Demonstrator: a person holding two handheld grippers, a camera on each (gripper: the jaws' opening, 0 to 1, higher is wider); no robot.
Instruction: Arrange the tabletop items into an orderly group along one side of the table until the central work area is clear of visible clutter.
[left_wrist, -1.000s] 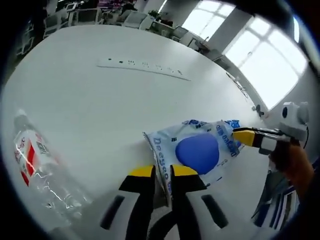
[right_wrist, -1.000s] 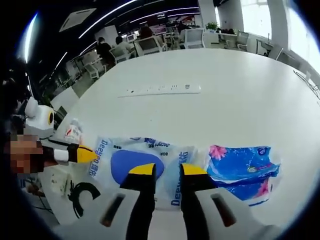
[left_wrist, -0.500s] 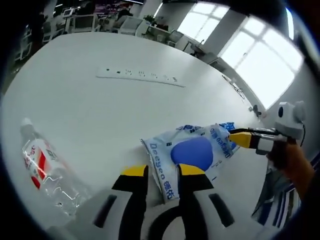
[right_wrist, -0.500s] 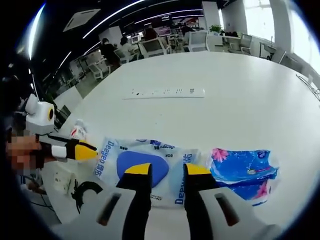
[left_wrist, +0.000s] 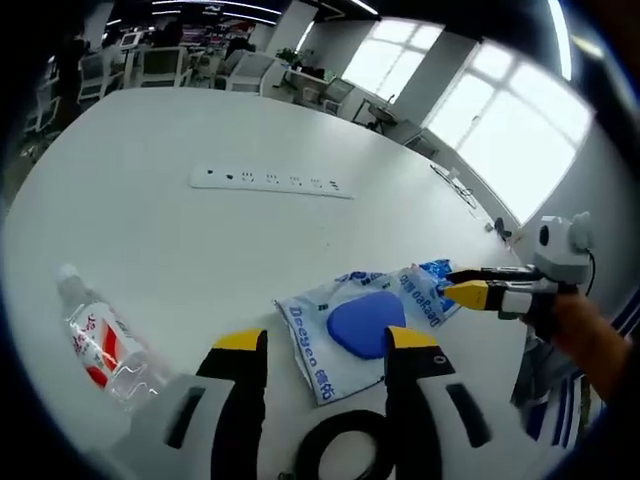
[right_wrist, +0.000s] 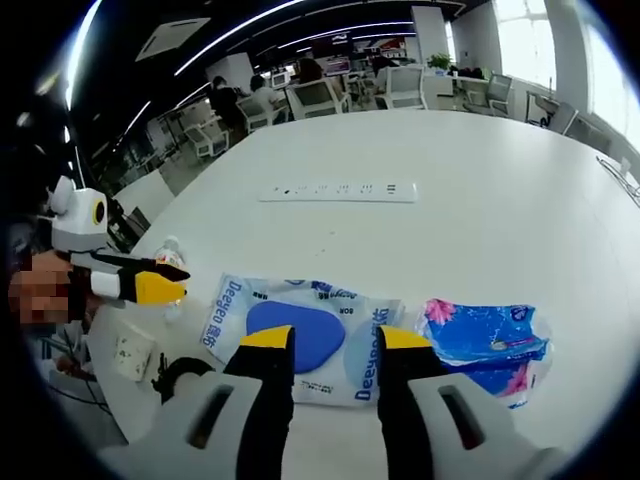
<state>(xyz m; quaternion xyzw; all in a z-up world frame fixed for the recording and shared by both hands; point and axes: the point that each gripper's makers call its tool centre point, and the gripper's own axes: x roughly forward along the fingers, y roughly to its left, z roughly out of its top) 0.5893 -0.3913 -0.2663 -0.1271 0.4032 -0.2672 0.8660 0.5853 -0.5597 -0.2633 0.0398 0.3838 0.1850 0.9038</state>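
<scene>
Both grippers have let go of the white-and-blue plastic wipes pack (left_wrist: 362, 327) and drawn back: the left gripper (left_wrist: 325, 345) and right gripper (right_wrist: 333, 339) now stand parted. The pack lies flat on the white worktop (right_wrist: 480, 220), beside the blue floral tissue pack (right_wrist: 487, 340); the clear water bottle (left_wrist: 100, 342) has not moved.

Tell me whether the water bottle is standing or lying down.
Lying down: the water bottle rests on its side on the white table, cap toward the table's edge.

Both grippers, left gripper (left_wrist: 325, 343) and right gripper (right_wrist: 336, 339), have black jaws with yellow tips and grey-white bodies
</scene>
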